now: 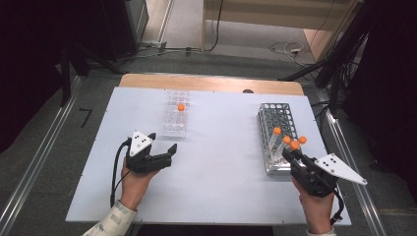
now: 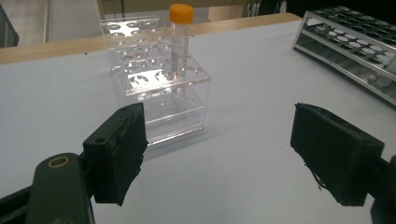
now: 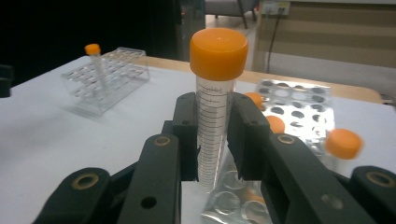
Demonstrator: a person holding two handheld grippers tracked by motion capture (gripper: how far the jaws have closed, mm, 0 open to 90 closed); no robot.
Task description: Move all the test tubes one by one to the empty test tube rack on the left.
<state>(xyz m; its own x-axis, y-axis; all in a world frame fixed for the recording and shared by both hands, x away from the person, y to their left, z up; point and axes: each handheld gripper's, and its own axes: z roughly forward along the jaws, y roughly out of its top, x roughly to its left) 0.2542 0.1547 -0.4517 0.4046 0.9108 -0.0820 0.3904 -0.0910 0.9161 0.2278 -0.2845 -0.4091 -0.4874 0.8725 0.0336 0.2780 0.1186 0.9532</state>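
The left gripper [image 2: 217, 156] has its two black jaws wide apart, with nothing between them, only the white tabletop [image 2: 243, 121]. The jaws are low over this surface. Beyond the left jaw stands a clear plastic rack [image 2: 154, 88], near the far edge of the tabletop, where a strip of wood is seen. One tube with an orange cap [image 2: 180, 46] stands upright in the rack, in a hole on its right side; the other holes look empty. At the far right corner is a metal rack [image 2: 348, 44], well apart from the clear one.
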